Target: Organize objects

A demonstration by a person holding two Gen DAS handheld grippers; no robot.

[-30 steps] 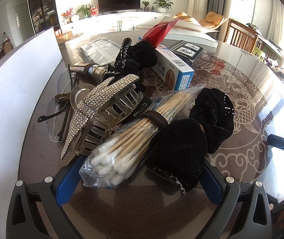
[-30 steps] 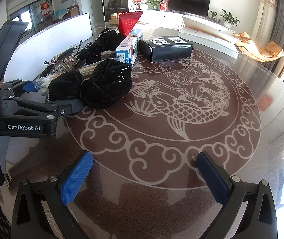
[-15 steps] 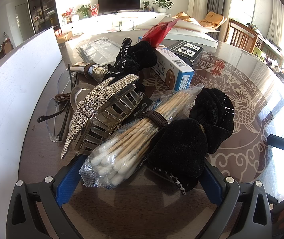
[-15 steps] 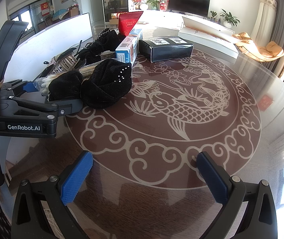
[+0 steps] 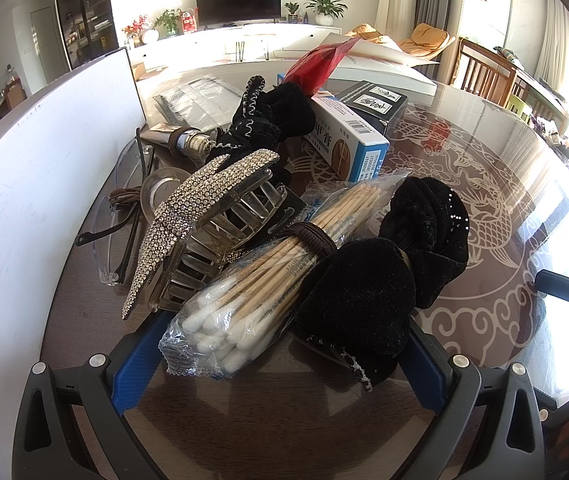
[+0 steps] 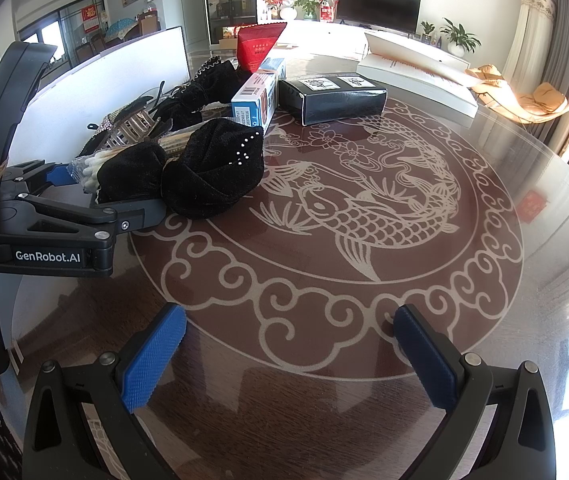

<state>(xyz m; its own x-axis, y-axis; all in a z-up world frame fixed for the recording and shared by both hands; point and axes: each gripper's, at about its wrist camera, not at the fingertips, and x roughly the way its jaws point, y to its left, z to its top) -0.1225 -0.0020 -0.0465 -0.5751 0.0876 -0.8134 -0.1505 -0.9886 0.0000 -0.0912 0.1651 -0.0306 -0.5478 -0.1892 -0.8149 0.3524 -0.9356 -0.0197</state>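
Left wrist view. The left claw (image 5: 280, 354) is spread wide, its blue pads (image 5: 136, 354) flanking two things at once: the clear plastic packet of wooden cotton swabs (image 5: 260, 280), bound by a brown elastic band, and the black velvet bow hair clip (image 5: 388, 268). Nothing is pinched yet. Both items lie near the bench (image 5: 484, 184) edge closest to the camera, and the swab packet is touched on its far side by the rhinestone-covered claw hair clip (image 5: 204, 220). Judgement: the step in hand is a pick of one item from this pile. For a clean pick the claw is best centred on a single item before closing; as placed, a closure would likely catch packet and bow together. The packet film looks slippery and loose, so a grip across the banded middle is advised. Behind the pile a blue and white carton (image 5: 348, 144), a second black fabric hair piece (image 5: 272, 120) and clear safety glasses (image 5: 120, 216) are noted.

Right wrist view. The right claw (image 6: 288, 358) is also released, with nothing between its pads, held over the bare patterned middle of the bench (image 6: 364, 280). The left claw (image 6: 96, 208) is seen low at the bow clip (image 6: 212, 168), which appears soft and matte, with small sparkling studs. A black rectangular box (image 6: 332, 98) sits toward the far edge.
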